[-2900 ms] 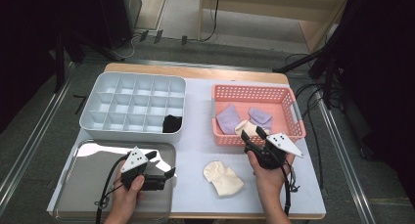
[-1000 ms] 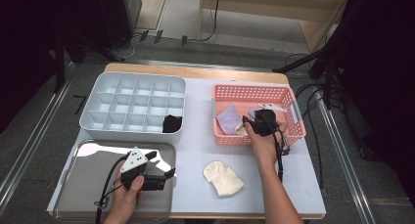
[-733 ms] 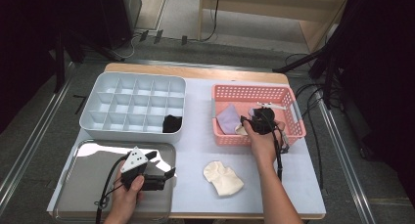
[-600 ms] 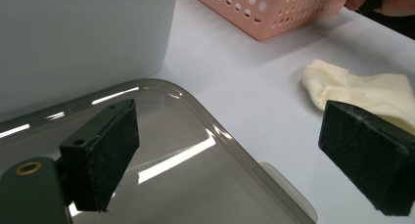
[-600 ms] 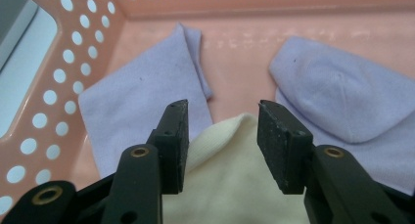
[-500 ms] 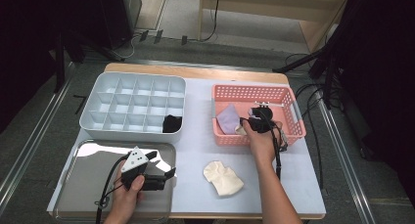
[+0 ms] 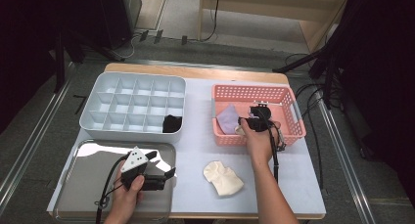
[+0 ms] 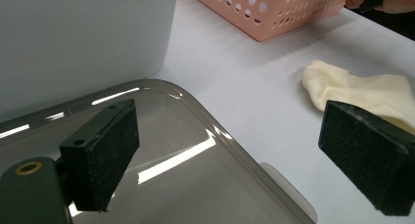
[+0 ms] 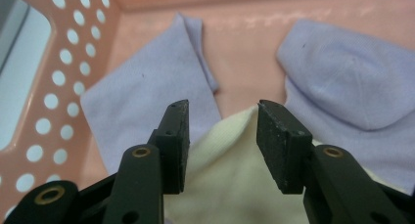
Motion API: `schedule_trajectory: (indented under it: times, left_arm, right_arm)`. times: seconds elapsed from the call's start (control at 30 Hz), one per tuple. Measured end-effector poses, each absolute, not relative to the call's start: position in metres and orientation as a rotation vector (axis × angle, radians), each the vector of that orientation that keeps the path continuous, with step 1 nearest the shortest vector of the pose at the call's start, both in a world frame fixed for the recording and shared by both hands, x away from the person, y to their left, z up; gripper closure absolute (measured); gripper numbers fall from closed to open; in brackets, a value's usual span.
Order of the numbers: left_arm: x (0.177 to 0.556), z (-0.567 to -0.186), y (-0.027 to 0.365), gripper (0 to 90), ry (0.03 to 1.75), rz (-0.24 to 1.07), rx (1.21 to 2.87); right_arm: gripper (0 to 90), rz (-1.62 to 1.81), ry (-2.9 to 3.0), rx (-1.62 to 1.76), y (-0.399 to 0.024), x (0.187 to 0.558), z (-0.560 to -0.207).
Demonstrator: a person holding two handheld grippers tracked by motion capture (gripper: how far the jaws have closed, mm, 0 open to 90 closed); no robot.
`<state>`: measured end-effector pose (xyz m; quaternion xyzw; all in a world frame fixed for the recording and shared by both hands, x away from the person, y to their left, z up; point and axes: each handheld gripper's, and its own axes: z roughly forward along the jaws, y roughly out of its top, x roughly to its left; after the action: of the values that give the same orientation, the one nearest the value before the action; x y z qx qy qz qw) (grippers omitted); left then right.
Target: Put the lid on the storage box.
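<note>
Pale tabletop (image 7: 195,136) carries a grey divided bin (image 7: 133,105), a pink basket (image 7: 257,112), a steel tray (image 7: 88,185) and one cream sock (image 7: 223,178) lying loose near the front edge. Since a moment ago the right gripper (image 9: 222,136) has gone from above the table's front into the basket, so a pick from it looks under way, perhaps a mate for the loose sock. Its jaws stand narrowly parted with a peak of cream cloth (image 9: 230,185) rising between them; whether the pads yet pinch it I cannot tell. Lilac socks (image 9: 147,101) lie beyond and to either side of the jaws, detail the high view hides behind the hand. Left gripper (image 8: 235,155) rests over the tray corner, jaws wide and empty, the loose sock just past its right jaw.
</note>
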<state>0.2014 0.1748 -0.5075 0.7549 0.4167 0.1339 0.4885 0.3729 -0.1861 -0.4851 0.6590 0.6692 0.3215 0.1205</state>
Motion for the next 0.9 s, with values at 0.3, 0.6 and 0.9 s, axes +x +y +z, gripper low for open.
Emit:
schedule_trajectory:
  times: [0.3, 0.6, 0.9]
  left_arm:
    - [0.201, -0.507, 0.175, 8.5, 1.013, 0.327, 1.836]
    - [0.201, -0.507, 0.175, 8.5, 1.016, 0.325, 1.834]
    - [0.201, -0.507, 0.175, 8.5, 1.015, 0.328, 1.831]
  right_arm:
    - [86.3, 0.935, 2.036, 1.884, -0.186, 0.374, -0.485]
    - [87.4, 1.106, 1.957, 1.751, -0.180, 0.362, -0.469]
    - [86.9, 1.328, 2.030, 1.536, -0.164, 0.354, -0.455]
